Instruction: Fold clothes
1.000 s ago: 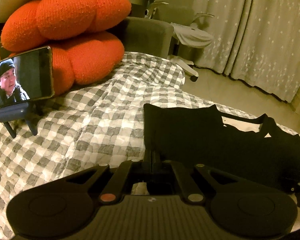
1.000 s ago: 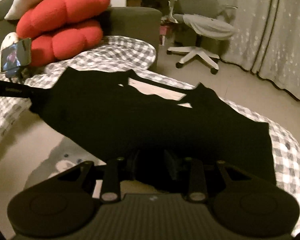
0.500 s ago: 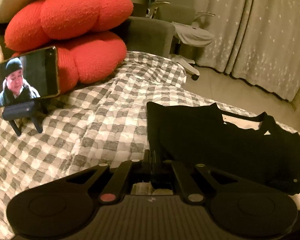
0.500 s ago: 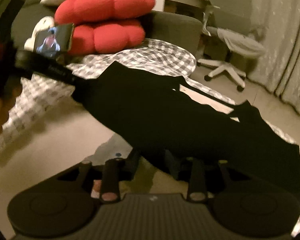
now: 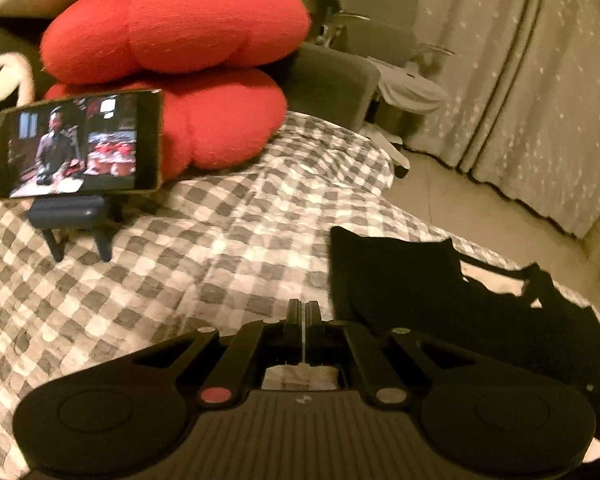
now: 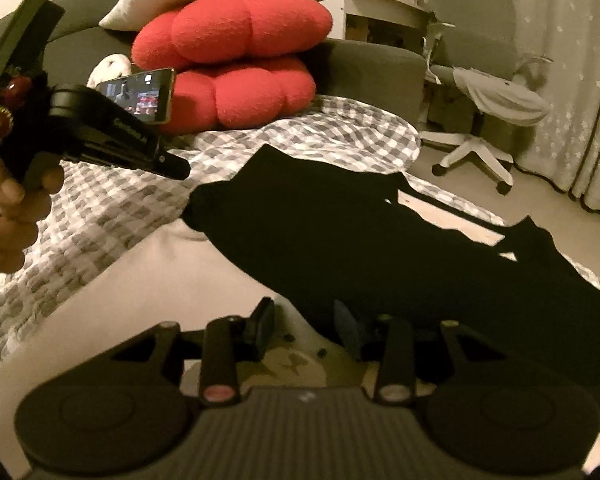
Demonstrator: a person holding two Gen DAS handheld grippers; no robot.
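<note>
Two tongs idle: left tongs [image 5: 302,312] closed, empty; right tongs [image 6: 306,330] parted, empty, at black garment [image 6: 360,232] on bed [image 5: 180,260]. Grip corners evenly, fold flat.

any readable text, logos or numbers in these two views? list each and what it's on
Pale lettering on the side of the left claw, seen in the right wrist view: too blurred to read.
Small pale mark on the ribbed body behind the right claw: a logo, not legible text.
Black smartphone on a dark stand: shows video only, no readable words.
Nothing else carries text.
</note>
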